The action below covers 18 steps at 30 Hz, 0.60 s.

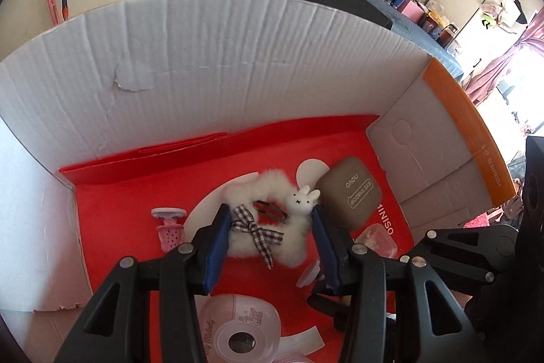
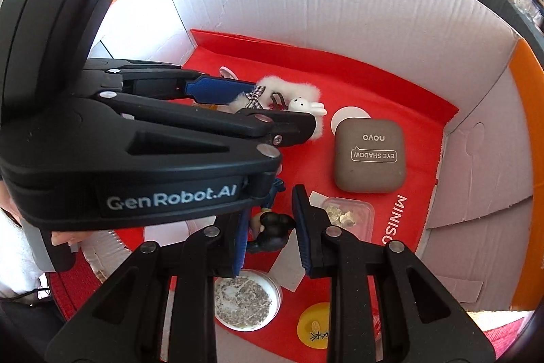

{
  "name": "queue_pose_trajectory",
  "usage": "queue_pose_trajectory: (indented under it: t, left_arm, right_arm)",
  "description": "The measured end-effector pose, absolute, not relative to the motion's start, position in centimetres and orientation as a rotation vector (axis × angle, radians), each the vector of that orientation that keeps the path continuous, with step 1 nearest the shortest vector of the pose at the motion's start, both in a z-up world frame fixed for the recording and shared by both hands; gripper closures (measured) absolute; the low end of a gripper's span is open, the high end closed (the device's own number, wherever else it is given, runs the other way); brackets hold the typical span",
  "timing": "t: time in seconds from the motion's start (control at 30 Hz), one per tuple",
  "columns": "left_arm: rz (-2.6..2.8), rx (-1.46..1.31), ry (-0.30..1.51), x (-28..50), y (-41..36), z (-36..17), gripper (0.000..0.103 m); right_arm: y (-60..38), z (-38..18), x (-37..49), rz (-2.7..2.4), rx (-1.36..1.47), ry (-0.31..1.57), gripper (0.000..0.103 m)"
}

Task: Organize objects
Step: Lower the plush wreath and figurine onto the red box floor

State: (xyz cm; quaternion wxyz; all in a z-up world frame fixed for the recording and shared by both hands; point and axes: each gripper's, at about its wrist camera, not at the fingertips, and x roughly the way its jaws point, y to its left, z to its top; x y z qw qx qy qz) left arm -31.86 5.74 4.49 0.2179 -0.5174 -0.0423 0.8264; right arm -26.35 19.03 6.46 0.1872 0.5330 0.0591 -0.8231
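Left wrist view: the left gripper reaches into a white cardboard box whose floor is covered by a red MINISO bag. Its blue-padded fingers stand apart on either side of a white fluffy hair clip that carries a checked bow and a small white rabbit figure. The left finger touches the fluff by the bow; the right finger sits just beside the fluff near the rabbit. The clip lies on the red bag, not visibly lifted. Just to the right lies a brown eye shadow case, tilted, and near it a small clear plastic box. To the left, well apart, lies a pink strawberry-patterned piece. Below the gripper sits a pink My Melody tape dispenser.

Right wrist view: the right gripper hangs with its fingers apart around a dark figurine that lies on the red bag; neither pad clearly presses on it. The left gripper crosses the upper left, its fingers flanking the fluffy hair clip. The eye shadow case lies flat to the right of the clip, the clear plastic box just below it. Close under the right gripper are a round clear dish of grey flakes and a yellow disc.
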Motion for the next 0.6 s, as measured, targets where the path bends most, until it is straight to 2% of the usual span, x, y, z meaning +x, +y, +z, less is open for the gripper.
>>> queue_pose_trajectory:
  t: [0.6]
  left_arm:
    - [2.297, -1.423, -0.102, -31.8, 5.4, 4.5, 0.053]
  right_arm:
    - [19.3, 6.2, -24.9, -2.303, 1.530, 0.206, 0.080]
